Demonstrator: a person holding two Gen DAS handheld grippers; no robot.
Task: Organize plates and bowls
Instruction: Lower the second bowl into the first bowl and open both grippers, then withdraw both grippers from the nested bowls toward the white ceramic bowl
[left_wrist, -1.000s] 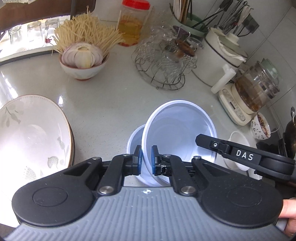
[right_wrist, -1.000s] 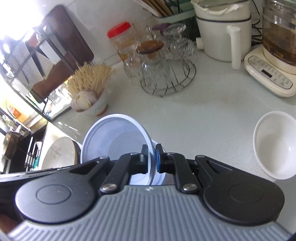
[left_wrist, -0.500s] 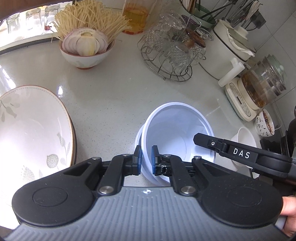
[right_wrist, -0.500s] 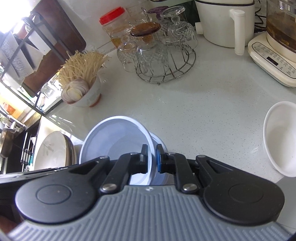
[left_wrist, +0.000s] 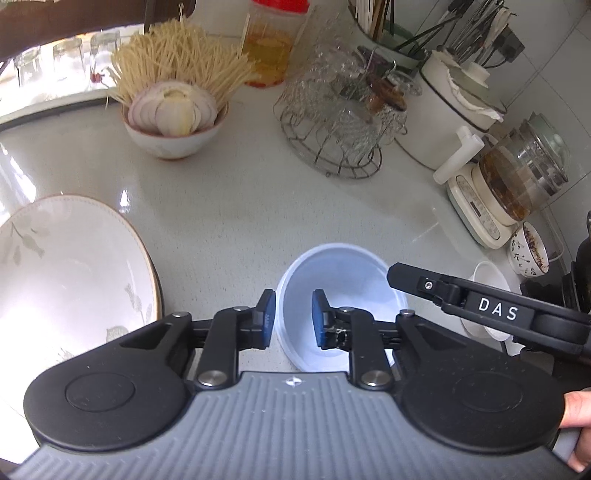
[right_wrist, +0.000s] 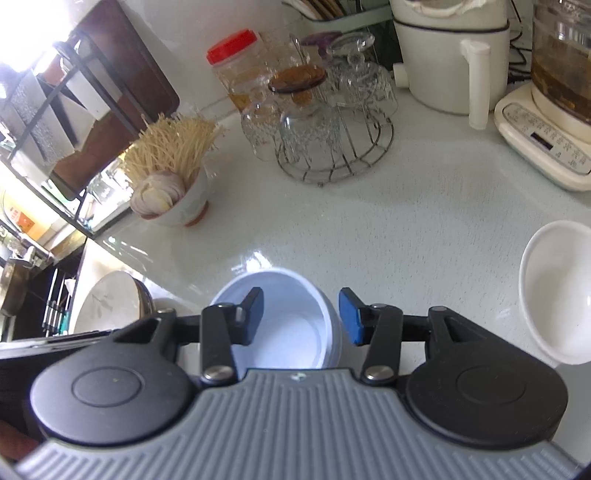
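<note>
Opening around the white plastic bowl (left_wrist: 343, 295), left gripper (left_wrist: 293, 317) and right gripper (right_wrist: 301, 314) straddle its rim, pinching nothing; light, slippery, best gripped by that thin rim.

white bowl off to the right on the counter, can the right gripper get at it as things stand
Probably yes. The white bowl sits alone on bare counter, nothing between it and the right gripper. Its jaws are opening around the blue bowl's rim, pads off it, so it looks free to swing over.

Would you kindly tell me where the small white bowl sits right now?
In the right wrist view, the small white bowl sits at the right edge of the countertop, below the kettle base.
</note>
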